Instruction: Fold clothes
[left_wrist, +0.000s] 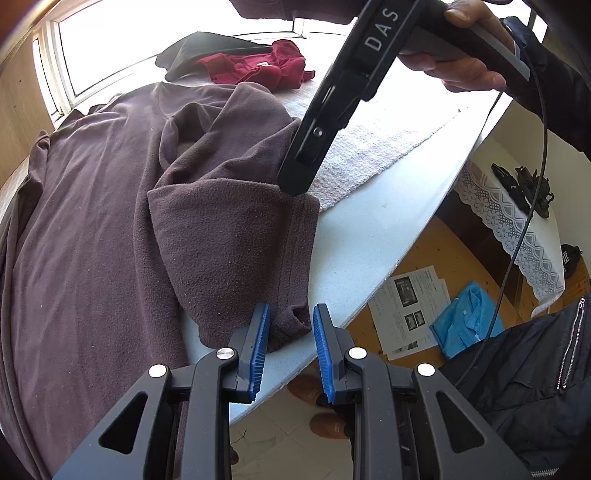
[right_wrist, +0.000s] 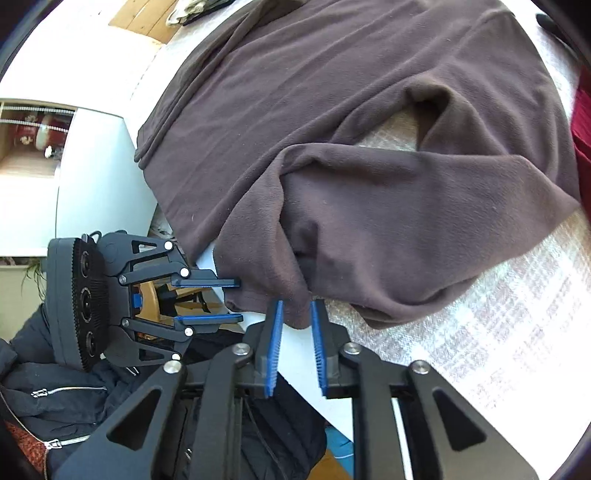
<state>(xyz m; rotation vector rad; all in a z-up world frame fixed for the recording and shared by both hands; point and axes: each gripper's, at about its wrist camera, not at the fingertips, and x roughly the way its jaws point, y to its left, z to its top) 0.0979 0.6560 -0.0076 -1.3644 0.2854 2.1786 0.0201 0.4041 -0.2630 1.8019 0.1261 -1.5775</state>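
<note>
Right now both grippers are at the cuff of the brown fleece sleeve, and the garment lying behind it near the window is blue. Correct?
Not quite. The garment near the window is red, not blue; the left wrist view shows it. The rest holds: left gripper and right gripper both sit at the brown sleeve's cuff.

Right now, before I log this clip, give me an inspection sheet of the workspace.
Surface: pale table top, partly under a white woven mat.
Job's things: brown fleece sweater spread out, one sleeve bunched at the near edge; crumpled red garment and black garment at the far end.
Clutter: nothing seen.
Grippers: left gripper open, sleeve cuff between its blue pads; right gripper open, a sleeve fold between its pads.
Cables: black cable hanging from the right gripper.
Surroundings: bright window, lace-edged cloth, printed papers and blue sheet on the floor.
</note>
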